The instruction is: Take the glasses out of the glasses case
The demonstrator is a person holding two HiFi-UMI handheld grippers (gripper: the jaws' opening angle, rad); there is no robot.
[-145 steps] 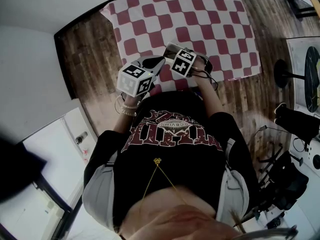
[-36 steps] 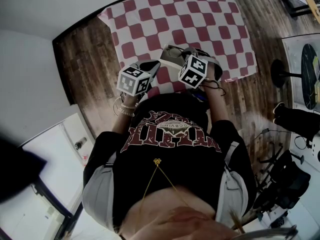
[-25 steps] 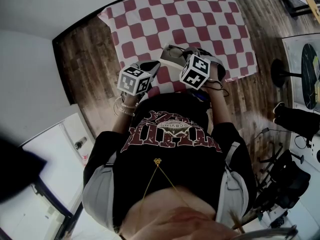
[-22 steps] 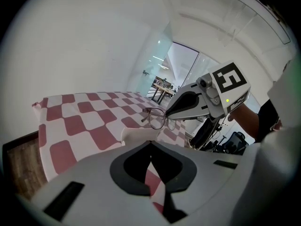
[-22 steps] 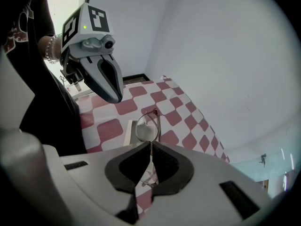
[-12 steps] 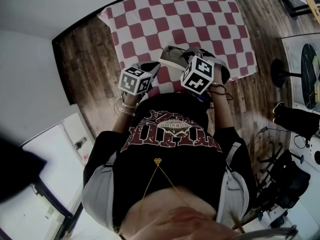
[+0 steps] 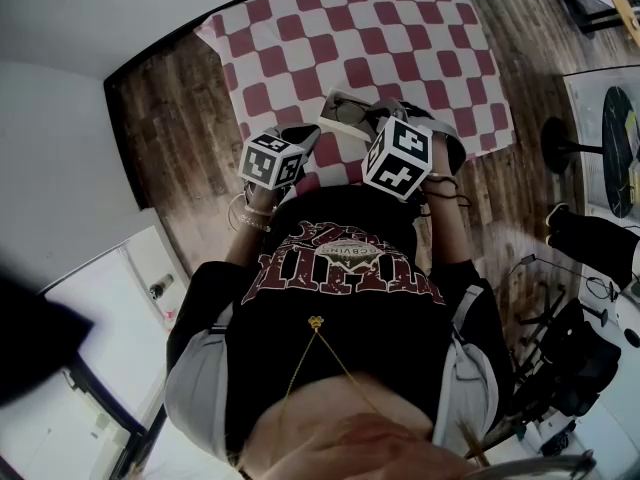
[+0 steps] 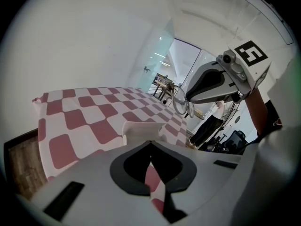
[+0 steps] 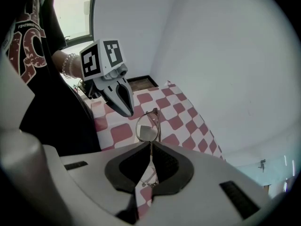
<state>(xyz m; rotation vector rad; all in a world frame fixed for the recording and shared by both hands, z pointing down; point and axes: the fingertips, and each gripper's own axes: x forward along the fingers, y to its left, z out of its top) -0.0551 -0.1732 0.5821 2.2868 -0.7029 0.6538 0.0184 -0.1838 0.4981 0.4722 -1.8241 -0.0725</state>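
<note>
The open glasses case (image 7: 338, 102), white inside (image 8: 141, 128), lies near the front edge of the red-and-white checked table (image 7: 400, 28). My left gripper (image 7: 312, 133) (image 8: 150, 144) is shut, its tips on the case's near edge. My right gripper (image 7: 372, 126) (image 9: 150, 145) is shut on the thin-framed glasses (image 9: 148, 125), which hang in the air above the cloth. In the left gripper view the glasses (image 8: 180, 102) dangle from the right gripper (image 8: 188, 98), to the right of the case and higher.
The person's torso (image 7: 340, 268) stands close against the table's front edge. Wooden floor (image 7: 170, 118) lies left and right of the table. A black round-footed stand (image 7: 565, 148) and dark gear (image 7: 590, 248) are at the right.
The right gripper has risen and drawn back toward the person, lifting the glasses out of the case. The left gripper has stayed at the case.
</note>
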